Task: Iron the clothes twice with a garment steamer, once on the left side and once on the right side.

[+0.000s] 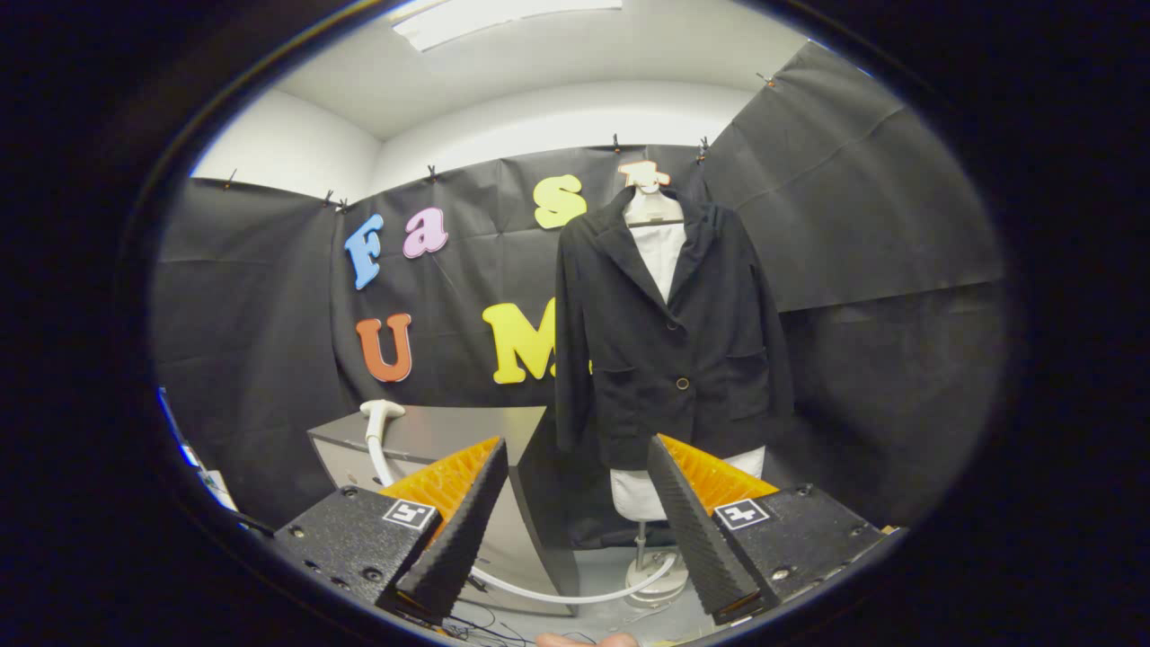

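Jacket (669, 332) hangs beyond the hand-held gripper (575, 458), fingers spread, seemingly holding nothing.

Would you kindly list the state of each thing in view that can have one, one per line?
gripper: fingers open, holding nothing, well short of the jacket.
black jacket: hanging upright on a dress form, buttoned at the front, beyond the fingers.
dress form: upright on its stand.
steamer head: resting at the near corner of the grey cabinet, untouched.
white hose: slack, curving along the floor.
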Demonstrator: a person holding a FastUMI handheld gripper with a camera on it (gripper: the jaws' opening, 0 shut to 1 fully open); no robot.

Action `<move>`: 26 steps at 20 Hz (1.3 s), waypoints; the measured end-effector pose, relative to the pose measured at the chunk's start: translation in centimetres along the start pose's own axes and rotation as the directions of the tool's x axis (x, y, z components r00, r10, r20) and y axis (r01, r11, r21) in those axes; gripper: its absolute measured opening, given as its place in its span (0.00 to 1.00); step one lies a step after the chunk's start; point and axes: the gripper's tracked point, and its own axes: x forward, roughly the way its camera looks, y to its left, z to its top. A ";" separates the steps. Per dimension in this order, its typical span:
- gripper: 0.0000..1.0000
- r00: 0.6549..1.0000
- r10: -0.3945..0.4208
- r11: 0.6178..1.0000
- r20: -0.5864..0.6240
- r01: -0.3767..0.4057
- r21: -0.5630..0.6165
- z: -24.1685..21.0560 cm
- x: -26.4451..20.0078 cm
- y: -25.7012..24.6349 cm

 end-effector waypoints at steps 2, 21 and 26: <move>0.98 1.000 -0.003 1.000 -0.011 0.002 -0.007 -0.1 0.2 0.3; 0.97 0.986 0.104 0.995 -0.131 -0.102 0.021 0.7 8.6 17.6; 0.98 0.955 0.214 0.976 -0.205 -0.219 0.003 -1.0 13.8 24.4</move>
